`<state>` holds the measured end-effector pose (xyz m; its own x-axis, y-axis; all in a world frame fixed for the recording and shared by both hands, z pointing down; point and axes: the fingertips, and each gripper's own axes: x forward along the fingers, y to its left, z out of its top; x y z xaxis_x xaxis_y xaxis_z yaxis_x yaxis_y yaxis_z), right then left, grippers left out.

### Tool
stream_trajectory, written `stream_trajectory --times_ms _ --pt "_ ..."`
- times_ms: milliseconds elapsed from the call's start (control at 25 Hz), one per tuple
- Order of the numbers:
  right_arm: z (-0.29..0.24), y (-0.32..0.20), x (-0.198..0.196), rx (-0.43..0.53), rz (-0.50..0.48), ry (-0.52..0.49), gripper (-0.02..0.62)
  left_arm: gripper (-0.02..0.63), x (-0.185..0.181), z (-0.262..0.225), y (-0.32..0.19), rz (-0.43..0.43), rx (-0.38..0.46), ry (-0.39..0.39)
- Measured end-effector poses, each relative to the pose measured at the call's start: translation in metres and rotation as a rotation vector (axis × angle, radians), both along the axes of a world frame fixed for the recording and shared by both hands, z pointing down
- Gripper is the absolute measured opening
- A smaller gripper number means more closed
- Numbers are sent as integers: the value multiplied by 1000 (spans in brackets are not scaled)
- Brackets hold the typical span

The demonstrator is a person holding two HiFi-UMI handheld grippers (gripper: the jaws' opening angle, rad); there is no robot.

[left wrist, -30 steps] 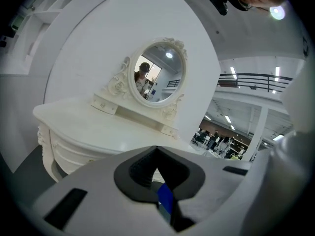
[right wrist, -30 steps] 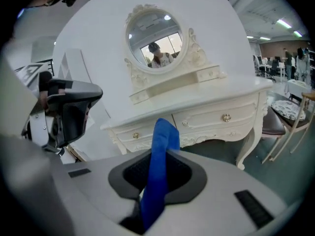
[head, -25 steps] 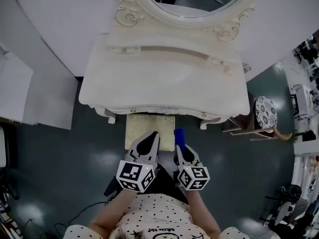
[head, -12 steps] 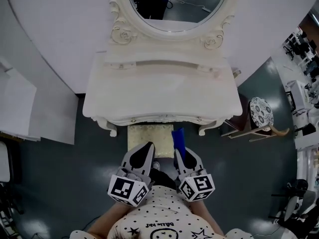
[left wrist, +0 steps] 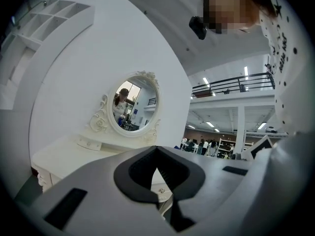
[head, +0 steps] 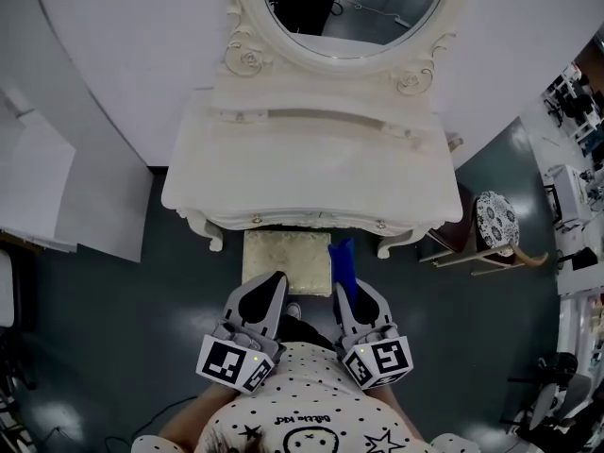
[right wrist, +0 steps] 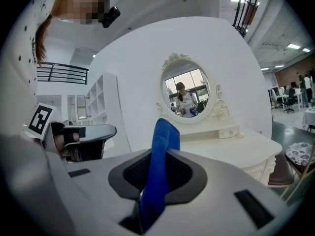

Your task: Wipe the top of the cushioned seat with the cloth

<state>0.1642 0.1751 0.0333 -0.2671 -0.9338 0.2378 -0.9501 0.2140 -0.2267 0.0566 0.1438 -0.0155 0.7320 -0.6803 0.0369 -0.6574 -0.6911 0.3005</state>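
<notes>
While closed, two tongs (head: pixel 273 279) (head: pixel 349 293), one cloth (head: pixel 342 260)

In the head view only part of the seat (head: pixel 287 262) shows: its far end runs under the table (head: pixel 311 173), and its near edge is covered by the left gripper (head: pixel 272 279). Both gripper views hide the seat behind their own jaws. The lower end of the cloth (head: pixel 342 260) is lost inside the right gripper (head: pixel 355 293). The mirror (head: pixel 359 8) is cut by the upper edge. Things at the frame's right edge are too small to tell.
</notes>
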Motion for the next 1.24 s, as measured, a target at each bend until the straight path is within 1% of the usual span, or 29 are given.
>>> stream_trajectory --times_ms 200,440,640,1240 --pt "-1 1 -5 3 -33 21 63 -2 -1 0 2 -12 2 -4" --pt "-1 5 -5 9 -46 34 63 -2 5 1 6 2 1 -16" --pt "2 9 -1 2 -43 26 63 -2 8 4 8 -6 -14 -17" --pt "1 14 7 7 -55 10 63 -2 16 4 12 -1 -18 -15"
